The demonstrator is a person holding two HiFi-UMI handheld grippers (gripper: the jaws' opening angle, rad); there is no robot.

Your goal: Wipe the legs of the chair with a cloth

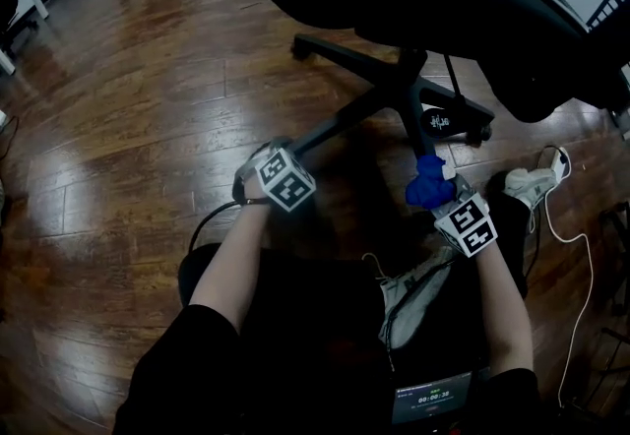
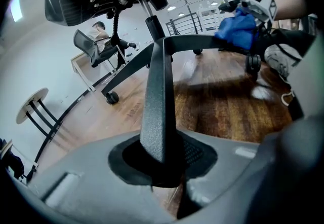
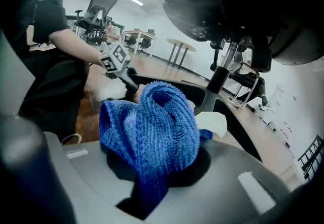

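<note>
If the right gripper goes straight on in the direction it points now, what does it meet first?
Most likely the black chair leg right ahead. The blue cloth held in the right gripper leads and looks almost on the leg, though depth is unclear.

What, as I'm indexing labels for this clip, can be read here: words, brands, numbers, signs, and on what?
Small screen, head view's bottom edge: a timer-like row of digits, too small to read surely.
White mark on the chair base: too blurred to read.
Left cube, right cube: square patterns, no letters.
</note>
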